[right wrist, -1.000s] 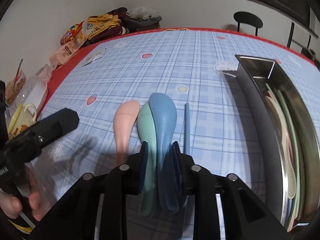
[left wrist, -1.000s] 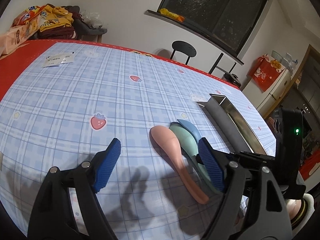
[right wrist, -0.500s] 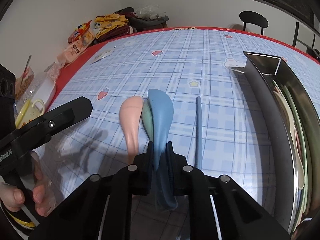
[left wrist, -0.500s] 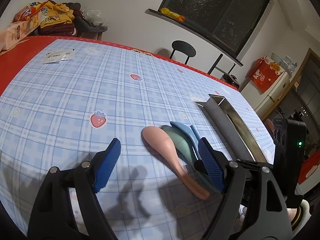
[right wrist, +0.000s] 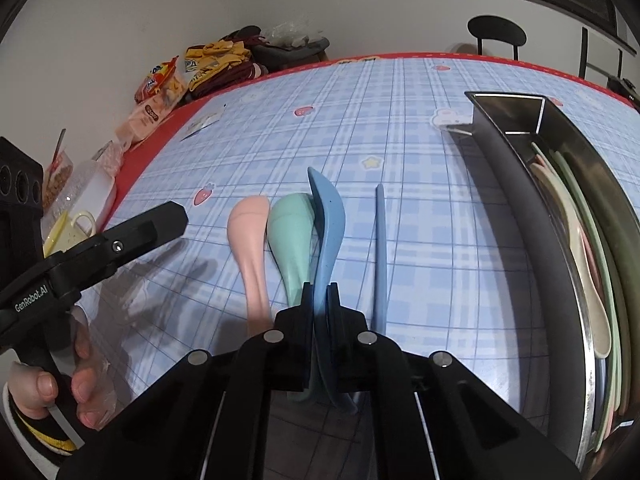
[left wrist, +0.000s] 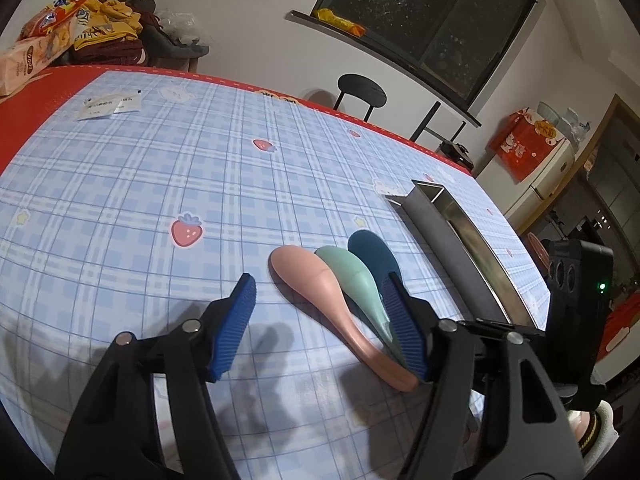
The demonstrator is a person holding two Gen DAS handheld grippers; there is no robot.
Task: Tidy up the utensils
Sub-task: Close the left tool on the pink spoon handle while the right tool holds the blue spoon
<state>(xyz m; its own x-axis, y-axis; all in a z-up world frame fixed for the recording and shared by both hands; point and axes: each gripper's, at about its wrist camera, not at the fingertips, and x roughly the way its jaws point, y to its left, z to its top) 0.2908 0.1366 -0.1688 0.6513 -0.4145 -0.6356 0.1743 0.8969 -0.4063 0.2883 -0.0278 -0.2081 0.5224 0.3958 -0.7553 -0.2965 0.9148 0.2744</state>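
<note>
While our right gripper (right wrist: 318, 300) is clenched on the blue spoon (right wrist: 326, 220), tilted on edge with its handle nearest us and bowl pointing away, our left gripper (left wrist: 320, 320) hangs spread wide and empty over the pink spoon (left wrist: 320, 280). Just left of the blue one, the green spoon (right wrist: 290, 236) lies on the table. To the right, past a blue chopstick (right wrist: 379, 256), the steel tray (right wrist: 520, 208) runs parallel to the blue spoon's long axis, nearer our right hand.
</note>
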